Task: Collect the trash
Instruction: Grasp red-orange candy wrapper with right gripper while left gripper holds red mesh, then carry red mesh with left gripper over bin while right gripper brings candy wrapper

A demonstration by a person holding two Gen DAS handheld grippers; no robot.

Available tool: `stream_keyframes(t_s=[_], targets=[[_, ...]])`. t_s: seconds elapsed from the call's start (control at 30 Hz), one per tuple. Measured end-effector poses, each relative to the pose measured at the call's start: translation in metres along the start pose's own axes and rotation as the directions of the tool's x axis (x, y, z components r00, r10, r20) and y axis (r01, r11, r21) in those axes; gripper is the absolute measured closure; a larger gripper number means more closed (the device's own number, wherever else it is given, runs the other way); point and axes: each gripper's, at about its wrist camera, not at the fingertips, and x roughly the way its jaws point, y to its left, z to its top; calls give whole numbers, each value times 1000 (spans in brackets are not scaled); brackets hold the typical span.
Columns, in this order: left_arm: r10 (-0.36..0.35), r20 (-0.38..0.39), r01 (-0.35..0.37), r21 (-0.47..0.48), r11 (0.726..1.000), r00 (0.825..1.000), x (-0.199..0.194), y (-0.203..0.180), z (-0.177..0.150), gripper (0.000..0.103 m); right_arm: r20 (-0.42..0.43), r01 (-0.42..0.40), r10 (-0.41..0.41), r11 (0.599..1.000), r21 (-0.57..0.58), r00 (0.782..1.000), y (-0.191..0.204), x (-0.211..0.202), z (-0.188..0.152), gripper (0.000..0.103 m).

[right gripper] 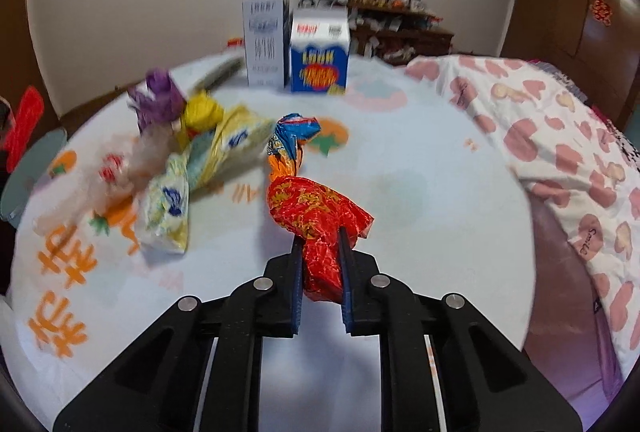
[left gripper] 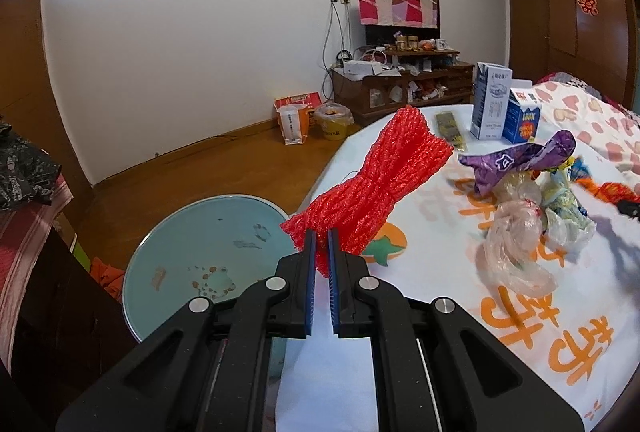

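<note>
The red foam mesh sleeve (left gripper: 372, 188) is being held clamped between the jaws of the left gripper (left gripper: 322, 232); it is being pinched at its near end, so the flared far end is standing up and away toward one o'clock, clear of the round white surface printed with orange characters (left gripper: 440, 332). It is probably being kept lifted like this so that it can be carried off while the other hand is working. A round pale-blue glass table top (left gripper: 188, 232) is lying lower, at about nine o'clock from the jaws.

In the right wrist view, the crumpled red and gold foil wrapper (right gripper: 316, 208) is being gripped by the right gripper (right gripper: 320, 240), whose jaws are drawn in tight on its twisted lower part; the crinkled body is bulging out just above the pads. A blue and orange foil wrapper (right gripper: 294, 136) is lying just beyond it at twelve o'clock, seemingly touching its top. The remaining trash is being left heaped at ten o'clock: a yellow and white crumpled plastic bag (right gripper: 224, 144), a purple wrapper (right gripper: 158, 96) and thin clear film (left gripper: 516, 244). Two upright cartons, a white one (right gripper: 264, 36) and a blue one (right gripper: 319, 52), are standing at the far edge, at twelve o'clock, likely set apart from the loose litter.
</note>
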Motion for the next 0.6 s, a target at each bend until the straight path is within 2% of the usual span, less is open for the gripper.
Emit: stream_keyframes(t_s=[0.27,0.6], targets=[[20,26,-19,-22,1000,999,-11,7,7,97,121,-1,1,1000,-2,993,12,-45,27,87],[81,8,-80,-60,995,997,-6,22,9,97,170,-82,92,995,-62,981,73,-43,56,87]])
